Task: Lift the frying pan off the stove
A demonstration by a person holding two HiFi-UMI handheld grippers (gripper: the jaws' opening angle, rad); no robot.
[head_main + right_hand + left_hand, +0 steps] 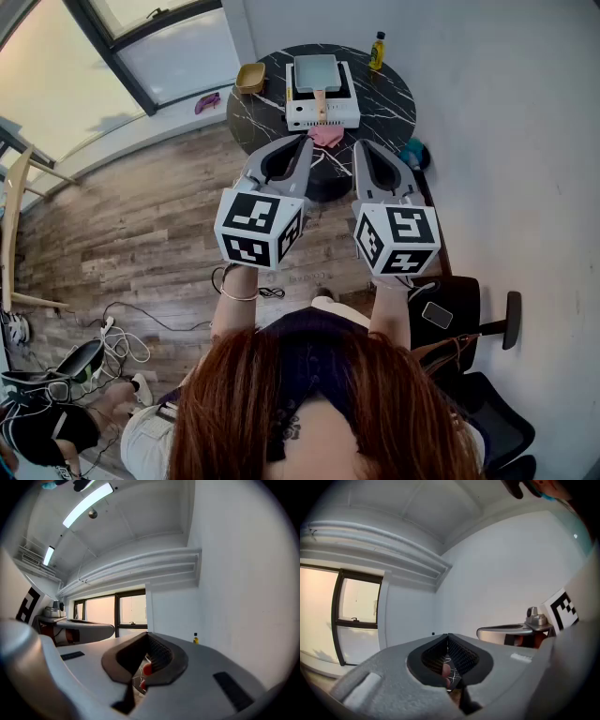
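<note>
A square grey pan (317, 71) with a wooden handle sits on a boxy white stove (322, 112). The stove stands on a round, black, white-veined marble surface (389, 94) (a yellow bowl (249, 78), a bottle (377, 51) and a pink cloth (327, 137) share it). The floor (141, 234) is wood plank and the wall (506, 112) plain white. The left gripper (307, 141) and right gripper (359, 145) are level, side by side, with jaws together on nothing. The pan lies beyond their tips, apart from both.
</note>
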